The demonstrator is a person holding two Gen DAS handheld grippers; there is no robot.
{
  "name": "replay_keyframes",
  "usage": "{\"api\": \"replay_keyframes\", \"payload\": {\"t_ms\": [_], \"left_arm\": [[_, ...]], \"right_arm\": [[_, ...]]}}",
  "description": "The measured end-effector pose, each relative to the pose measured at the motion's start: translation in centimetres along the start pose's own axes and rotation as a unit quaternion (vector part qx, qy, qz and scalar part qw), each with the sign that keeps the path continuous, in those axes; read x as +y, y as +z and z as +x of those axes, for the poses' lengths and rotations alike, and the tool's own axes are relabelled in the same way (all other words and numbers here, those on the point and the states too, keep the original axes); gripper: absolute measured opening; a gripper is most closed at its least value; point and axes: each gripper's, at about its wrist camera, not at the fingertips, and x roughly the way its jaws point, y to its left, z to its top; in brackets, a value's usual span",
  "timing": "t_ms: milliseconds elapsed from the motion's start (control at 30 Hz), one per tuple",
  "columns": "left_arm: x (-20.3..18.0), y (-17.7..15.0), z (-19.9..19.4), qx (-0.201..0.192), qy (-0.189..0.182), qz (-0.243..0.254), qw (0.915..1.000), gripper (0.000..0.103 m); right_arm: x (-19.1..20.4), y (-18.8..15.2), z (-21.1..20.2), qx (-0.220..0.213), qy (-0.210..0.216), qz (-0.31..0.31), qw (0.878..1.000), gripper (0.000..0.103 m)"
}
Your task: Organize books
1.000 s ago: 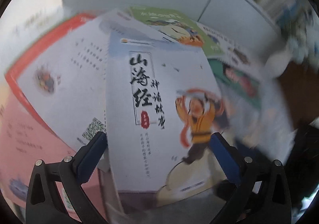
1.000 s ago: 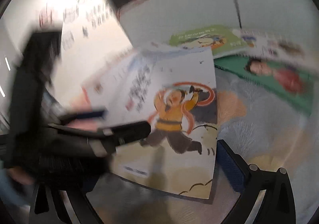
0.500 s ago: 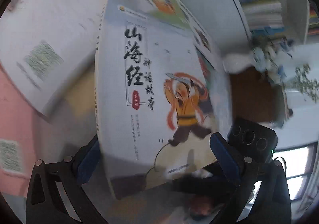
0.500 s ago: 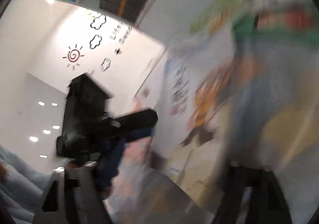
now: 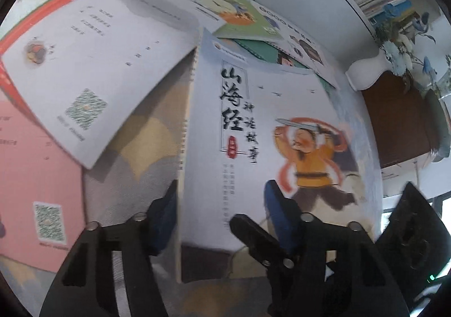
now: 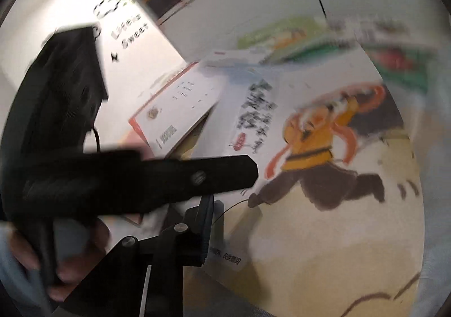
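Here the left gripper [image 5: 222, 204] is clamped on the near edge of the white book [image 5: 270, 131], one blue pad [image 5: 277, 212] on the cover and the other hidden behind the spine side, so the book stands tilted up off the patterned cloth [image 5: 146, 133] at about 6 o'clock in the left wrist view. The right gripper [image 6: 207, 228] sits at the same book's lower left corner in its own view; only one finger shows clearly and the frame is smeared, so I cannot tell whether it is closed. The main risk, as I judge it, is that a thin, floppy book gripped only at one edge may sag or twist out of the pads if it is swung quickly, or its far corner may catch the back-cover book [image 5: 93, 54] lying just beside it at 10 o'clock and drag that one askew. With both tools crowded at one corner, they could also knock each other. By count: about six books in sight, namely the held one, the back-cover book on a red one [image 5: 11, 83], a pink one [image 5: 31, 176] at 8 o'clock, a green one [image 5: 228, 6] at 12, and at least one more at 1 o'clock; two grippers; one vase [image 5: 369, 74] at 2 o'clock.
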Motion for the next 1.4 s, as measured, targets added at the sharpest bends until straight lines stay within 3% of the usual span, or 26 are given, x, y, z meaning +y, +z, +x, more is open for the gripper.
{"api": "replay_keyframes", "payload": {"t_ms": [367, 633, 1033, 1200, 1400], "left_arm": [[-2.4, -1.3, -4.7, -0.045, 0.004, 0.078, 0.9960, 0.054], [-0.9, -1.6, -10.0, -0.083, 0.006, 0.111, 0.9904, 0.055], [11.0, -1.7, -21.3, -0.131, -0.008, 0.131, 0.9827, 0.055], [16.8, -2.1, -25.8, -0.146, 0.015, 0.140, 0.9792, 0.056], [22.2, -2.7, -30.3, -0.169, 0.070, 0.162, 0.9698, 0.059]], "right_arm": [[1.9, -0.1, -3.7, -0.034, -0.041, -0.035, 0.998, 0.022], [8.2, 0.3, -5.9, -0.063, -0.083, -0.073, 0.992, 0.022], [23.2, 1.3, -2.3, -0.108, -0.084, -0.108, 0.985, 0.022], [30.2, 1.2, 0.8, -0.113, -0.067, -0.115, 0.985, 0.022], [37.7, 1.0, 4.6, -0.108, -0.034, -0.128, 0.985, 0.022]]}}
